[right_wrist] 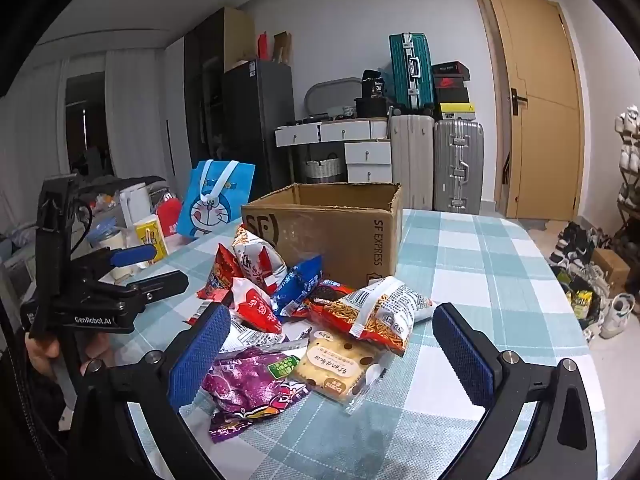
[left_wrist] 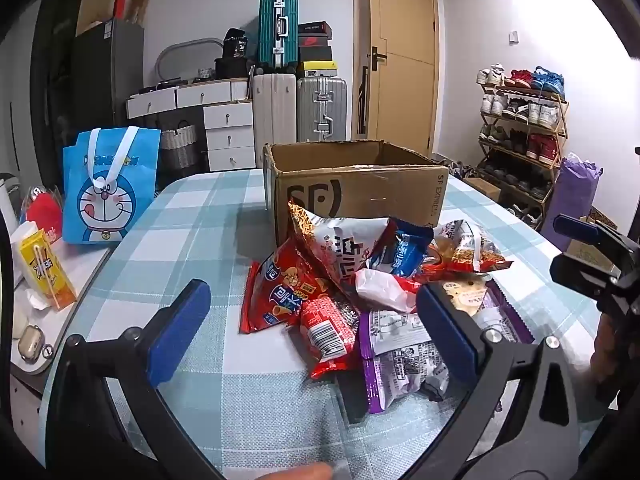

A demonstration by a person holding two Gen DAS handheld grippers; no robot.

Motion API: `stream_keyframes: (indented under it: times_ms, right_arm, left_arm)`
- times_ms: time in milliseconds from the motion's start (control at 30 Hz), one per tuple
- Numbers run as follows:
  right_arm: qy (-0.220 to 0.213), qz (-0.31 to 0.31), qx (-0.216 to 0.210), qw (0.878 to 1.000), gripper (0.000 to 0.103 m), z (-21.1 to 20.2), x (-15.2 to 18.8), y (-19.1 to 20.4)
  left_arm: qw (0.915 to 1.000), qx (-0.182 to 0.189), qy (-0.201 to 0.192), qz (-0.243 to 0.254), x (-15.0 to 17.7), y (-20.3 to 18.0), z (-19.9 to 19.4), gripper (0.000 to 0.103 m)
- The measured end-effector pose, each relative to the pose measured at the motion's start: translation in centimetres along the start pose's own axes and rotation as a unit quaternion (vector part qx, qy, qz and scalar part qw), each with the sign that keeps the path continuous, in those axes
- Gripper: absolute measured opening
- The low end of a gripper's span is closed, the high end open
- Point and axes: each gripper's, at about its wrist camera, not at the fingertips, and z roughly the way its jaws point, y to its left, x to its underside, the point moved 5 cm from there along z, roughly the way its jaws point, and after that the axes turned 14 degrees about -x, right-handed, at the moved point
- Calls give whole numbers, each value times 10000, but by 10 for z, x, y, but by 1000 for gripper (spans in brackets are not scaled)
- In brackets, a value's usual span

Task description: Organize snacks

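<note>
Both grippers, left gripper (left_wrist: 308, 334) and right gripper (right_wrist: 332, 354), have jaws wide open and empty, so I'd pinch one packet off the snack pile (right_wrist: 304, 320) at 6 o'clock of the SF Express box (right_wrist: 332, 228).

soft indoor light, fisheye-warped edges

Pretty clearly somebody's home, a lived-in apartment room. There's a dining table (right_wrist: 480, 264) with a blue checked cloth, a wooden door (left_wrist: 404, 56), and a shoe rack (left_wrist: 520, 120) crammed with sneakers. Along the back wall, 3 suitcases (right_wrist: 436, 164) sit beside white drawers (left_wrist: 228, 136), with shoeboxes (left_wrist: 316, 46) stacked on top. A tall dark fridge (right_wrist: 256, 120) and a cartoon tote bag (left_wrist: 110, 192) round it out.
</note>
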Motion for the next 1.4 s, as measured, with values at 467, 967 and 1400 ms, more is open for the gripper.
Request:
stream_keyframes:
  times_ms: [467,967,1400]
  right_arm:
    - [65,-192,81,9998,103,-3,0,6]
    - [102,-147,55,9998,103,1,1,3]
    - [95,-161,67,9998,103,0,1,4]
  left_arm:
    - [9999,11,-59,-82,3,2,3,103]
    - [10000,8,-20,-95,2,2,3,103]
    - [10000,8,-11,-95,1,2,4,103]
